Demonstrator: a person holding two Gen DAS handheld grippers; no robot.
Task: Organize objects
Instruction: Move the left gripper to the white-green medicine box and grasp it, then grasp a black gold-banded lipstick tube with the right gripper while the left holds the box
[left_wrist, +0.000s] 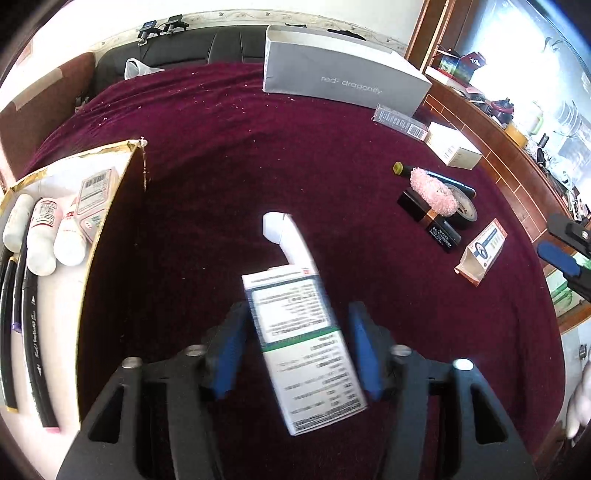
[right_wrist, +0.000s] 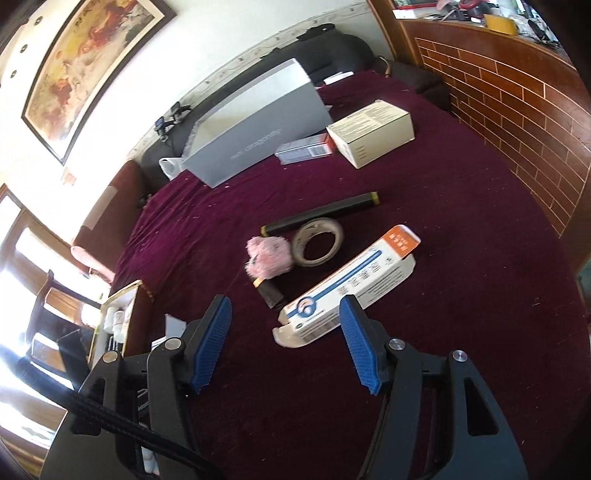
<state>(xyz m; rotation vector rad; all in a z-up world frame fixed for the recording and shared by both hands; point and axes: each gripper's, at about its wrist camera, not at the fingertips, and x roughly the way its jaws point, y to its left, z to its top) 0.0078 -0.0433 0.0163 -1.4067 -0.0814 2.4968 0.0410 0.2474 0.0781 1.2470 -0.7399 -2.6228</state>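
One maroon cloth (left_wrist: 258, 147) | left hand-held gripper (left_wrist: 296, 310) pinches box (left_wrist: 308, 354) | right hand-held gripper (right_wrist: 284, 301) spread

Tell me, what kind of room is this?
Probably a home living or dining room: a table under a dark red cloth, a large framed painting on the wall, a dark sofa behind, and a wooden counter cluttered with household things.

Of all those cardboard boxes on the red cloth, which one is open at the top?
The big grey box at the far edge, printed "red dragonfly": its top is open and no lid shows. The cream box and the orange-and-blue carton look closed.
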